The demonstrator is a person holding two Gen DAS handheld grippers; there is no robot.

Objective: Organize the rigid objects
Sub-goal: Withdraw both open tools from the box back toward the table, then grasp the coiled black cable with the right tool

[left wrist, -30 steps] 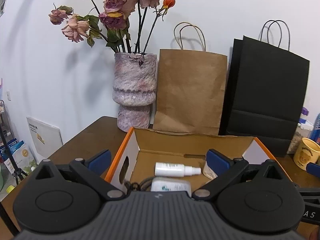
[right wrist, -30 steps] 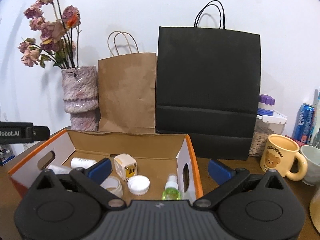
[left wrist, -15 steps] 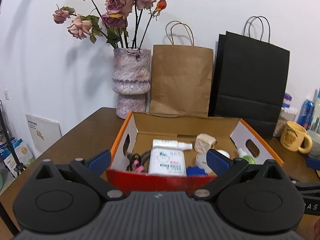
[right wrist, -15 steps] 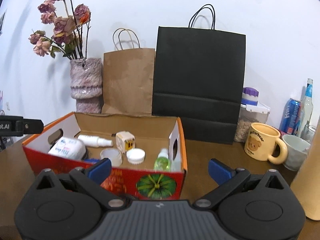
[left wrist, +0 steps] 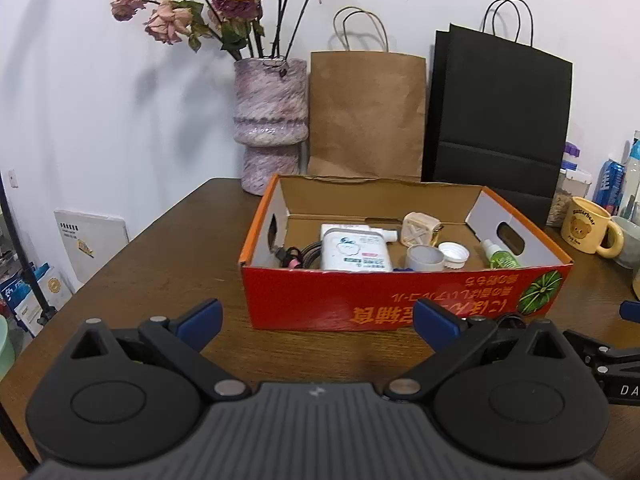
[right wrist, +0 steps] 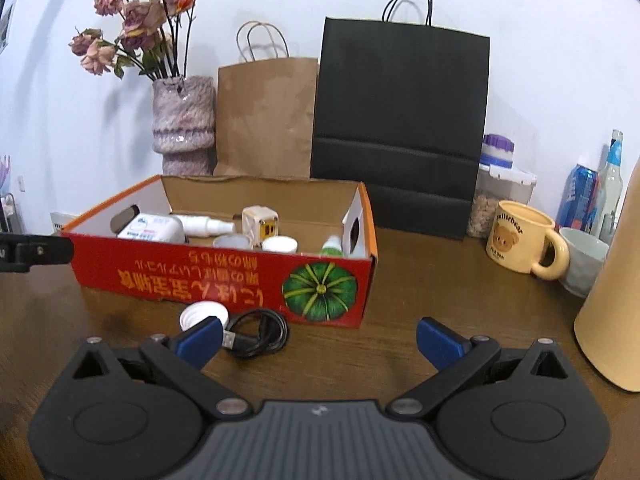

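Glossy red cardboard box (right wrist: 224, 280) on wooden table (right wrist: 440, 300), long axis left-right, print inverted. In front of box: ribbed white cap (right wrist: 202, 315), coiled black cable (right wrist: 258, 333). Left gripper (left wrist: 316, 320) and right gripper (right wrist: 318, 336) spread wide, empty; drawn farther back from box than earlier.

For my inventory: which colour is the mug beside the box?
Pale yellow mug, with a bear print; clearest in the right wrist view.

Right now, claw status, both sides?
Left claw: open, holding nothing.
Right claw: open, holding nothing; the black cable lies on the table beside its left finger.
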